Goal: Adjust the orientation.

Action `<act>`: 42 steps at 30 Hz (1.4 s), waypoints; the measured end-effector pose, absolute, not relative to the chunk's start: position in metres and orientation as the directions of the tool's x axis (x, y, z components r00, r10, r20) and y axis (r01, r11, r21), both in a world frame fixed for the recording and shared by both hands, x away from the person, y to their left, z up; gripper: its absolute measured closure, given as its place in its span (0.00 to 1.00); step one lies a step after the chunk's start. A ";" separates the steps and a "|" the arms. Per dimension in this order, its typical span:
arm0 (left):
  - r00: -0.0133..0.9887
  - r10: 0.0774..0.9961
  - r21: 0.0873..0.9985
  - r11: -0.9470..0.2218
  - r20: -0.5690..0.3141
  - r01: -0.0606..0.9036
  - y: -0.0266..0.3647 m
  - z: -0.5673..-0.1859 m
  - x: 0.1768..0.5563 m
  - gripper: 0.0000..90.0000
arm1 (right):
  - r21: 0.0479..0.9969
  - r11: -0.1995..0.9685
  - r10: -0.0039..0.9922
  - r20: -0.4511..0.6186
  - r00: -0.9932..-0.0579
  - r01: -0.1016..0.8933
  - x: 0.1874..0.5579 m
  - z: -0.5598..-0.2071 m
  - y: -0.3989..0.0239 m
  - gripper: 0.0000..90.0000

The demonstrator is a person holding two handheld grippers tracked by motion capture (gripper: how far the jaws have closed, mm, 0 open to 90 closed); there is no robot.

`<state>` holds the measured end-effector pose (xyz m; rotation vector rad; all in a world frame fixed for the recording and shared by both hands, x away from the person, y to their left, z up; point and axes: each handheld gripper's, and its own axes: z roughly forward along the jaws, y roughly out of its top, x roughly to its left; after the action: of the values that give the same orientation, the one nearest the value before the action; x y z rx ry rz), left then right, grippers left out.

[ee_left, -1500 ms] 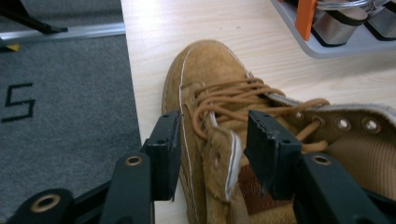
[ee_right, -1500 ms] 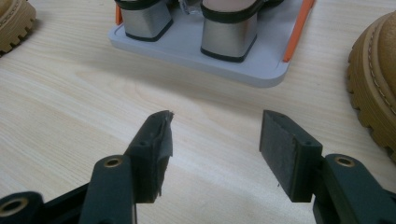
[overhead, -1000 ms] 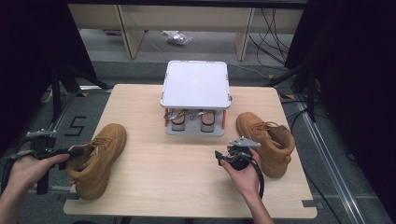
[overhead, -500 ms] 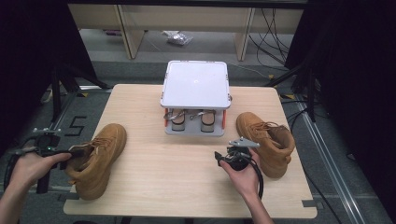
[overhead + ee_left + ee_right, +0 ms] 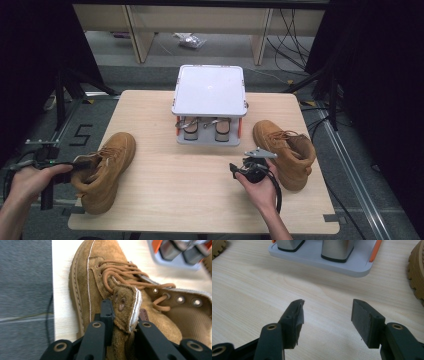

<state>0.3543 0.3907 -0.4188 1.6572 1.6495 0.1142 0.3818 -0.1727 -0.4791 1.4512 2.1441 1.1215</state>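
- While the left gripper (image 5: pixel 121 322) sits at the near-left corner of the counter (image 5: pixel 200 200), its jaws have just been closing and now pinch the collar flap of the left boot (image 5: pixel 105 282); flap squeezed between both pads in the left gripper view.
- Left boot: tan suede lace-up, lying on the counter's left side, heel end near the person, toe pointing away toward the far side; laces loose, tongue open.
- Left hand (image 5: pixel 30 180) comes in from the bottom-left in the high view, holding the gripper at the boot's heel opening.
- Right gripper (image 5: pixel 327 320): jaws apart, nothing between them, bare wood below; held low over the near-right part of the counter by the right hand (image 5: pixel 260 187).
- Right boot (image 5: pixel 285 150): same tan kind, on the counter's right side, just beside the right gripper, not touched by it; ridged sole edge visible at the right rim of the right gripper view.
- Farther back, centre of the counter: grey rack (image 5: pixel 209 137) with orange posts, two metal-sided blocks (image 5: pixel 337 248) standing on its base, white flat top (image 5: pixel 209 90) above.
- Beyond the counter: floor with cables, wooden furniture legs.
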 end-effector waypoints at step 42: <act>0.186 0.706 0.590 0.384 -0.684 0.710 0.391 -0.401 0.384 0.93 | 0.765 0.162 0.896 0.150 -0.418 0.623 0.383 -0.477 -0.182 0.50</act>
<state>0.3836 0.3911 -0.4009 1.3221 1.5200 -0.0045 0.3833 -0.1824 -0.4768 1.4512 2.1076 1.1256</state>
